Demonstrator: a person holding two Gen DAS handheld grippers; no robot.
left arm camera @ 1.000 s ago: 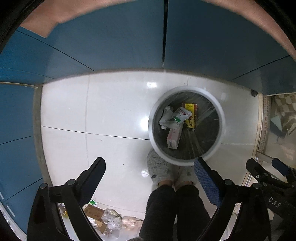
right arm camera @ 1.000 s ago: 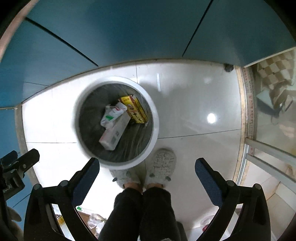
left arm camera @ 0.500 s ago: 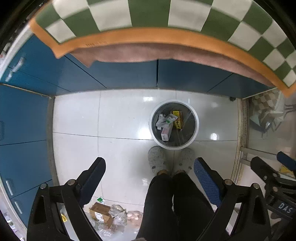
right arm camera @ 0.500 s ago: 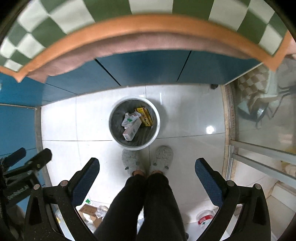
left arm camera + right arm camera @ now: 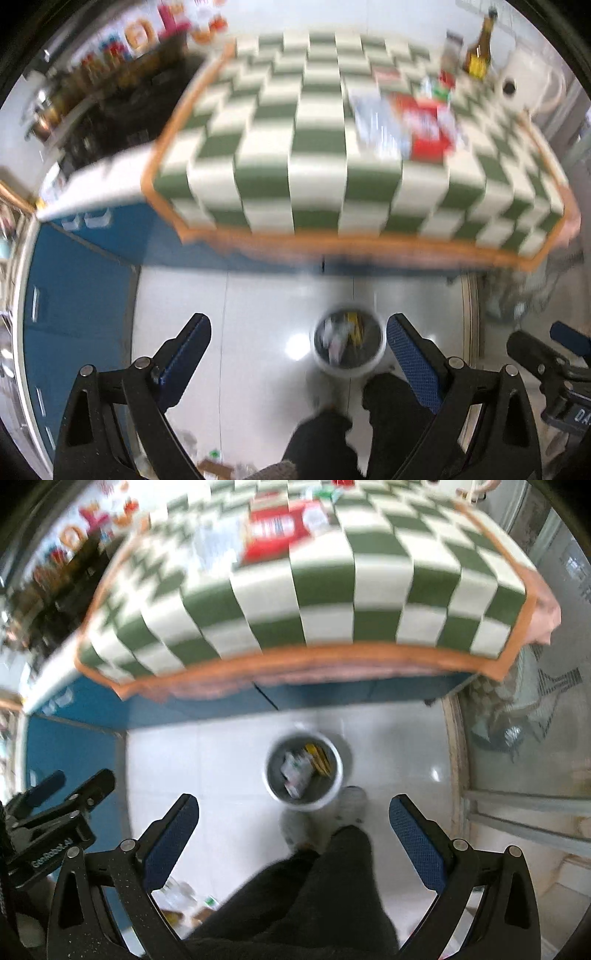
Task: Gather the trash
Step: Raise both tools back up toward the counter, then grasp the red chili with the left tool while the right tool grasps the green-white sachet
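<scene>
Both the left gripper point(image 5: 299, 354) and right gripper point(image 5: 293, 830) hang with jaws spread, holding nothing. The bin point(image 5: 303, 771) on the floor already holds several wrappers. A red packet point(image 5: 279, 530) and blurred litter remain on the checkered tabletop point(image 5: 325, 602), so collecting seems partly done.

Checked cloth over blue cabinets
A green-and-white tablecloth point(image 5: 332, 602) is edged in orange; a brown bottle point(image 5: 478, 55) is seen upright on it.
</scene>
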